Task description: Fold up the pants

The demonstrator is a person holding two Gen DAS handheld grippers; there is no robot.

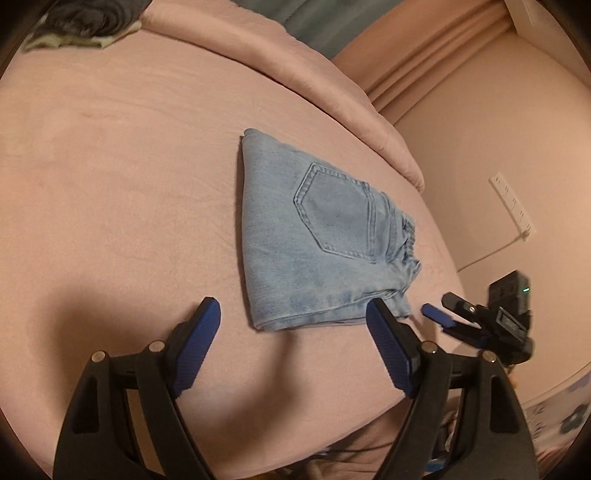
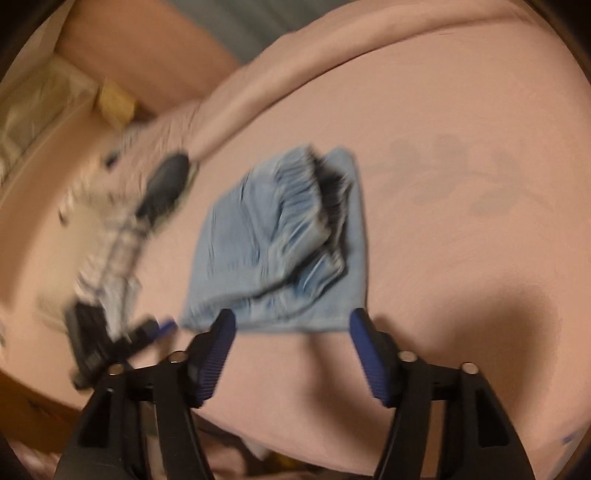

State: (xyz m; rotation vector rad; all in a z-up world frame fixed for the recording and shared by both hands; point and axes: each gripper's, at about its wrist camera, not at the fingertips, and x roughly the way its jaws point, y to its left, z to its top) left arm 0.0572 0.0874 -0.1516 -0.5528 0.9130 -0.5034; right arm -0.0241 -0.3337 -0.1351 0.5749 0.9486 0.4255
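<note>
A pair of light blue denim pants [image 1: 314,236] lies folded into a compact bundle on the pink bed, back pocket up and elastic waistband to the right. My left gripper [image 1: 293,314] is open and empty, just short of the bundle's near edge. My right gripper [image 2: 293,319] is open and empty at the bundle's [image 2: 273,240] near edge in the blurred right wrist view, which faces the gathered waistband. The right gripper also shows in the left wrist view [image 1: 443,314], to the right of the pants. The left gripper appears blurred in the right wrist view [image 2: 147,332], at the left.
A pink duvet [image 1: 295,70] is bunched along the far side of the bed. Dark and pale clothing [image 1: 81,26] lies at the far left corner. A white power strip [image 1: 511,201] lies beyond the bed's right edge. A dark oval object [image 2: 168,181] lies left of the pants.
</note>
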